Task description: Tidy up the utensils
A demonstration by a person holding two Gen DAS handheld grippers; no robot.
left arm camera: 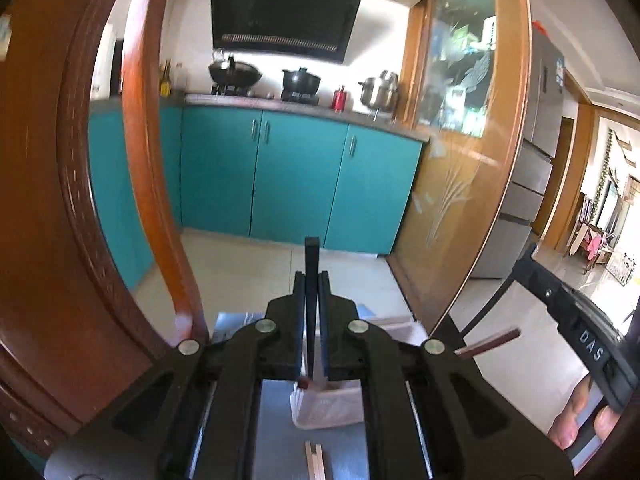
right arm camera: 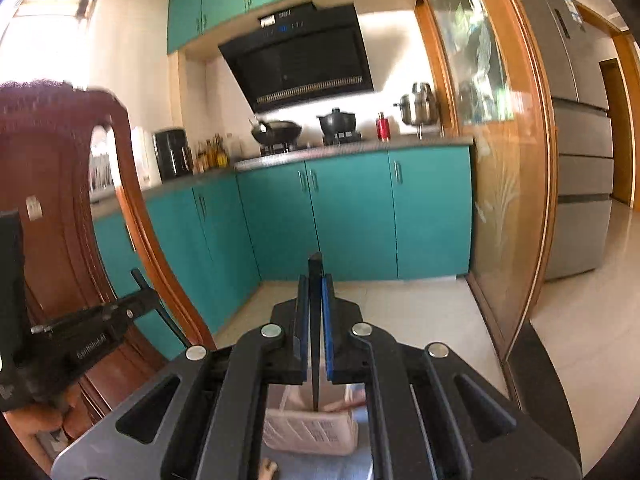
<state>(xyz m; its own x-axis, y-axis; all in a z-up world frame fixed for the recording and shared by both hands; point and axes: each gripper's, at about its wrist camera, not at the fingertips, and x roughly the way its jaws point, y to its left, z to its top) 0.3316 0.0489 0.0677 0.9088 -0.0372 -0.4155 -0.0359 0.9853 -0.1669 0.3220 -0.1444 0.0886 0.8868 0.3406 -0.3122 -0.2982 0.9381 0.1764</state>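
My left gripper (left arm camera: 311, 276) is shut on a dark chopstick (left arm camera: 311, 256) that sticks up past the fingertips, its reddish lower end above a translucent plastic basket (left arm camera: 328, 410). My right gripper (right arm camera: 315, 280) is shut on another dark chopstick (right arm camera: 315, 268), whose lower tip hangs over the same basket (right arm camera: 310, 432). The right gripper also shows at the right of the left wrist view (left arm camera: 486, 342), holding a reddish-brown chopstick. Pale wooden chopsticks (left arm camera: 314, 462) lie on the grey table (left arm camera: 276, 420) below.
A carved wooden chair back (left arm camera: 80, 200) stands close at the left and shows in the right wrist view (right arm camera: 60, 200) too. Teal kitchen cabinets (left arm camera: 296, 176), a stove with pots and a wood-framed glass door (left arm camera: 472, 140) lie ahead. A fridge (right arm camera: 576, 140) stands right.
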